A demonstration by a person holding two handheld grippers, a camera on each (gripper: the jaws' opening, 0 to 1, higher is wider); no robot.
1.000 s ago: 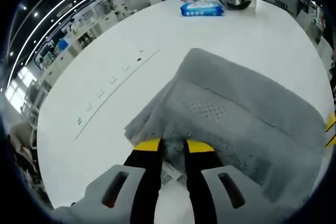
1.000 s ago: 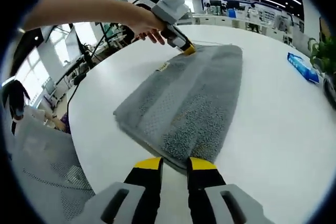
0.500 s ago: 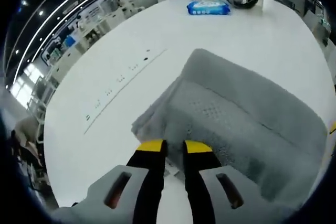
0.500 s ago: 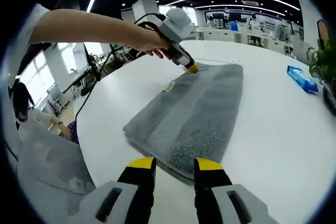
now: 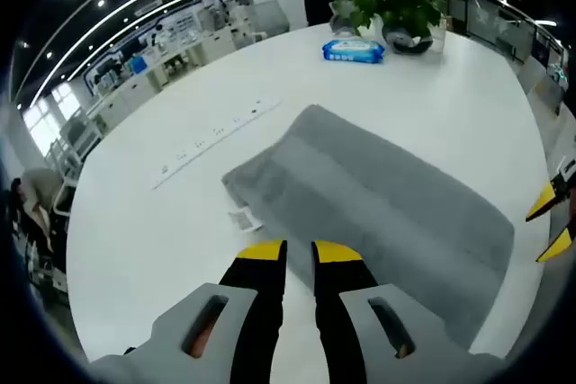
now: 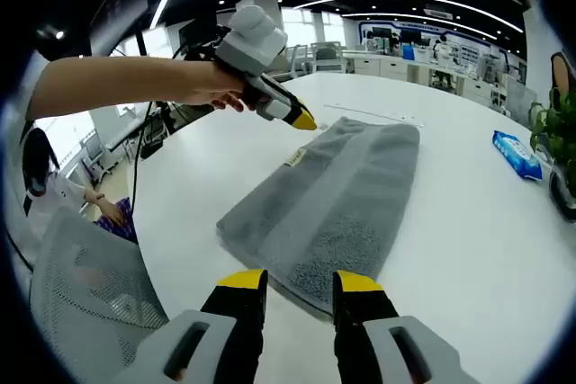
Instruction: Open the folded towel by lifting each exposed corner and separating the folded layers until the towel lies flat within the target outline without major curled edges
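Two grippers are held clear of the towel, which lies folded on the white worktop as a long grey slab. Left gripper: jaws a small gap apart, nothing between them, tips just short of the towel's near edge; the white care label sits just ahead-left of them. Right gripper: jaws apart, empty, hovering at the opposite short end, which lies directly ahead of the tips. In the right gripper view the left gripper is seen lifted above the far end, carried by a hand.

Step judged: re-approach for a corner pick, no fold opened yet. To be done well, only the top layer at an exposed corner should be pinched, low and shallow, then peeled away from the fold w/o dragging the whole stack; the other end is best pinned.

Hard to tell: layer count, and which edge is the fold vs. the open side. Target outline can't be made out; a thin dotted line is seen beyond the towel, far-left of the left jaws. Towel's right end is cut off by the rim in the left gripper view.
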